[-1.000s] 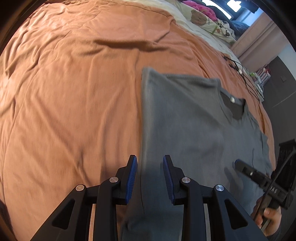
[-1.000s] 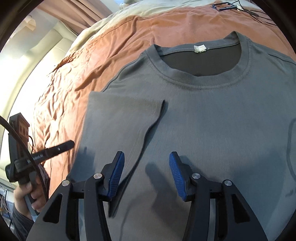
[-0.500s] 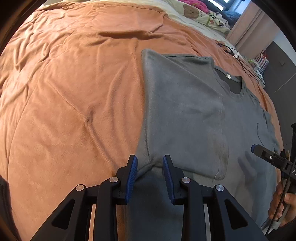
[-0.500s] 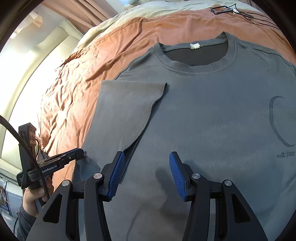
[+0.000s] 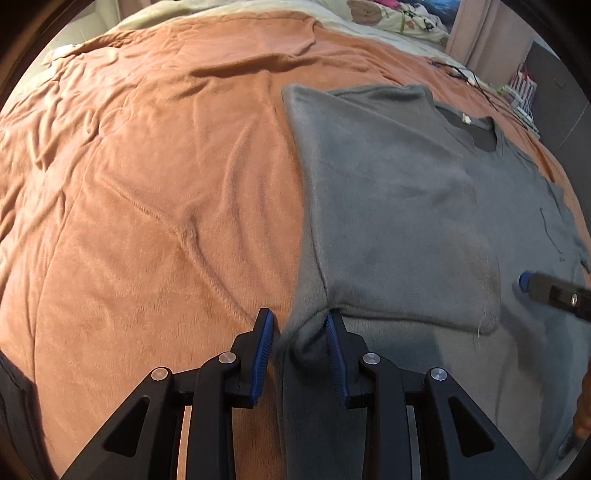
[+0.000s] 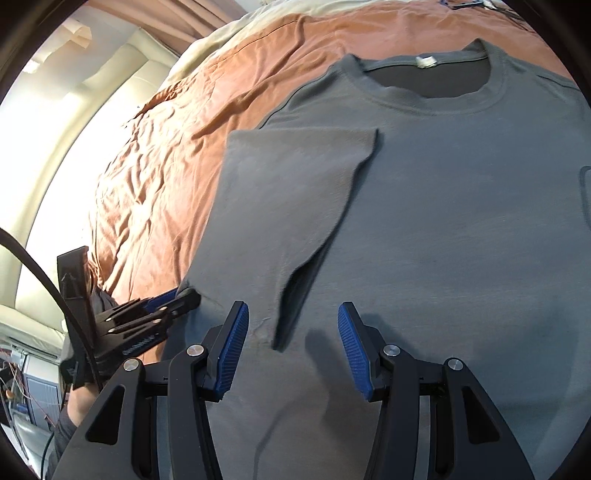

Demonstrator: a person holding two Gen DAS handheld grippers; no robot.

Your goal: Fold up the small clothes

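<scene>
A grey T-shirt (image 5: pixel 399 206) lies flat on an orange bedspread (image 5: pixel 155 192), neckline away from me, its left sleeve folded inward over the chest (image 6: pixel 288 192). My left gripper (image 5: pixel 300 332) is open, its blue pads straddling the shirt's left side edge at the armpit fold. My right gripper (image 6: pixel 291 332) is open and empty, hovering over the lower tip of the folded sleeve. The right gripper's tip also shows in the left wrist view (image 5: pixel 546 291); the left gripper shows in the right wrist view (image 6: pixel 147 317).
Cream bedding and printed pillows (image 5: pixel 391 18) lie at the far end of the bed. Black cables (image 5: pixel 465 74) lie on the bedspread beyond the collar. A padded cream headboard (image 6: pixel 74 122) runs along the left of the right wrist view.
Both grippers have pulled back toward the shirt's lower part. The left gripper has come down onto the shirt's side edge, where the fabric bunches slightly between its pads.
</scene>
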